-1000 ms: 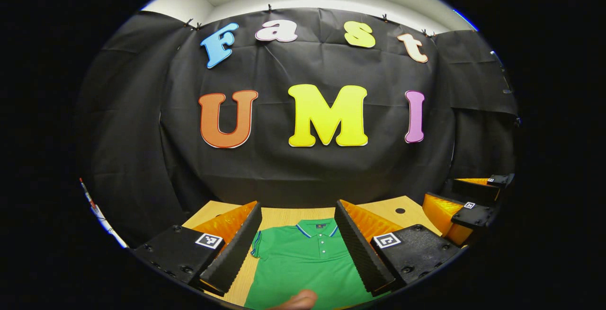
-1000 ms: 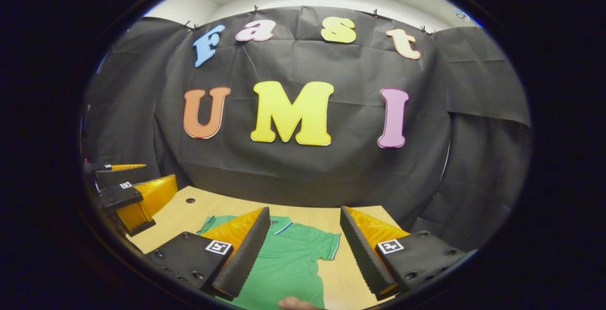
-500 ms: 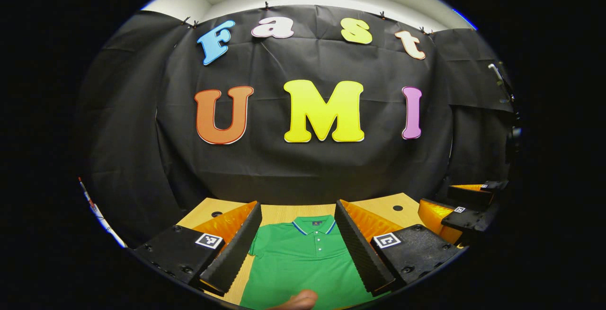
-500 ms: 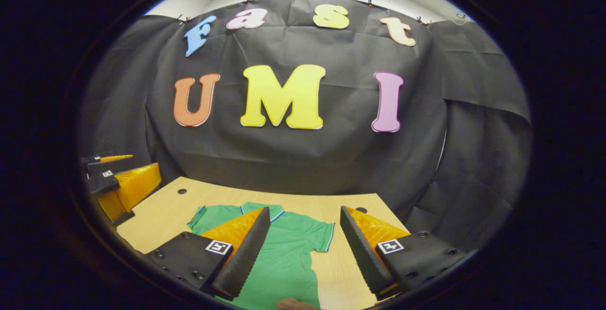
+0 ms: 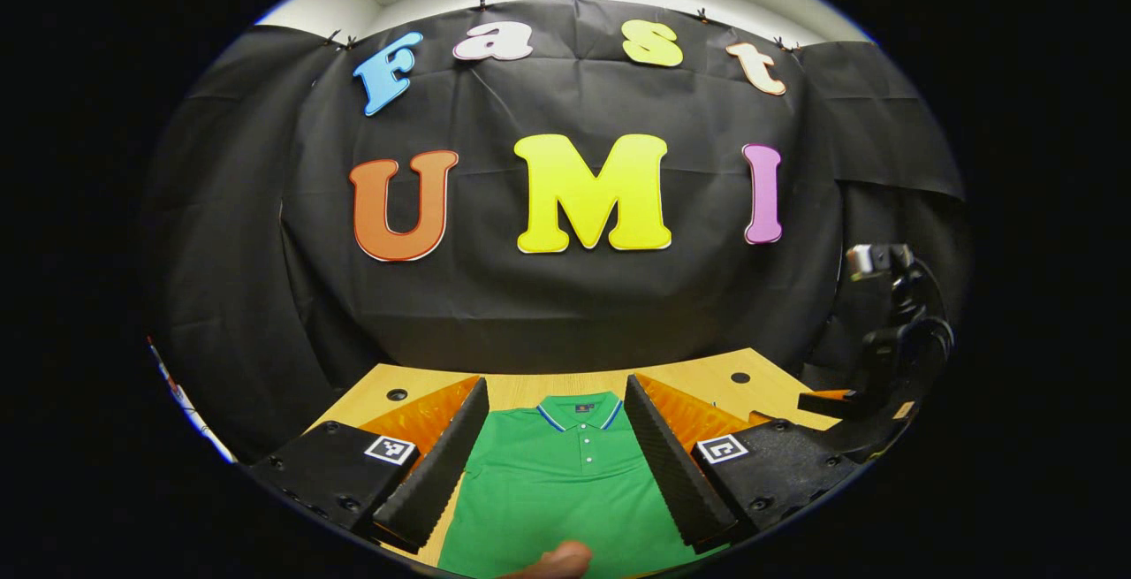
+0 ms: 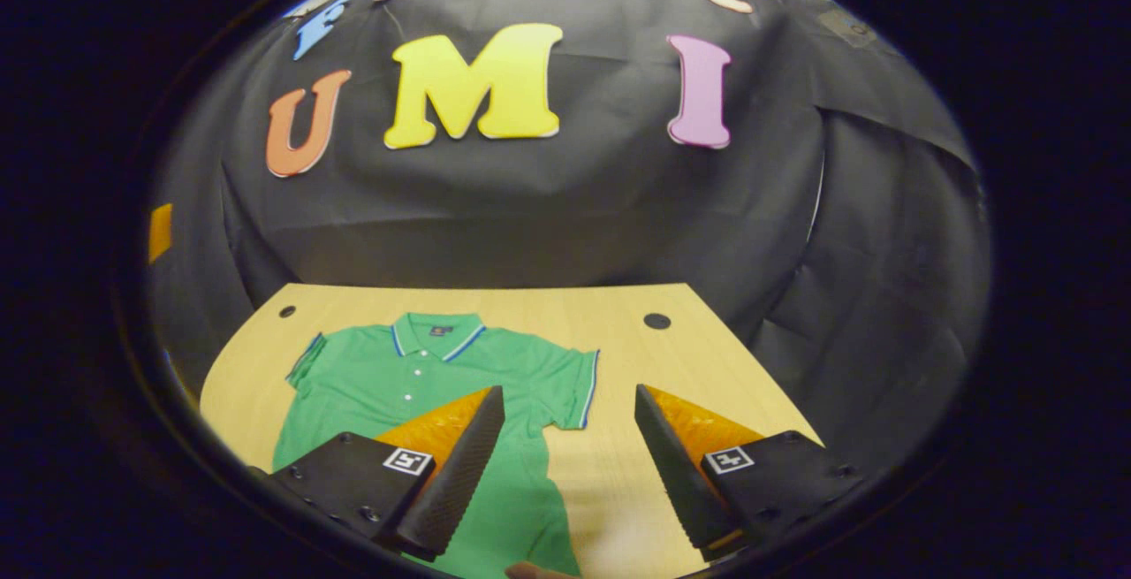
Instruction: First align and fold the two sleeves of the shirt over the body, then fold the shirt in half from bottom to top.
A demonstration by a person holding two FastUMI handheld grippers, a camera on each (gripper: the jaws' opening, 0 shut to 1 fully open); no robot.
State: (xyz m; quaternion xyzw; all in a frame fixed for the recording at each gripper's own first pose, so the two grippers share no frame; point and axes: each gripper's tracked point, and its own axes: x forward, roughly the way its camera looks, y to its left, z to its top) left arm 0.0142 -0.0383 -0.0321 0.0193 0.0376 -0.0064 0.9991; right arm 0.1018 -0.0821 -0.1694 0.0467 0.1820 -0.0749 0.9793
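In the left gripper view, a fingertip (image 5: 558, 559) shows at the very bottom edge, just in front of the green shirt (image 5: 570, 491). The left gripper (image 5: 552, 460) hangs above the shirt with its two fingers spread wide apart and nothing between them; the shirt's chest shows in the gap. In the right gripper view, the right gripper (image 6: 565, 464) is likewise spread open and holds nothing, its left finger over the shirt's side and its right finger over bare wood.

The shirt (image 6: 433, 402) is a green short-sleeved polo lying flat and face up on the wooden table (image 6: 671, 367), collar toward the far wall. Both sleeves (image 6: 579, 384) lie spread out to the sides, not folded over the body. The collar (image 6: 437, 331) and sleeve cuffs carry thin blue and white trim, and a short row of small white buttons (image 5: 587, 453) runs down from the collar.

Farther off, the tabletop has small round dark holes (image 6: 656, 321) near its back corners. In the left gripper view the other gripper's dark body (image 5: 892, 358) shows at the right edge, above the table's corner.
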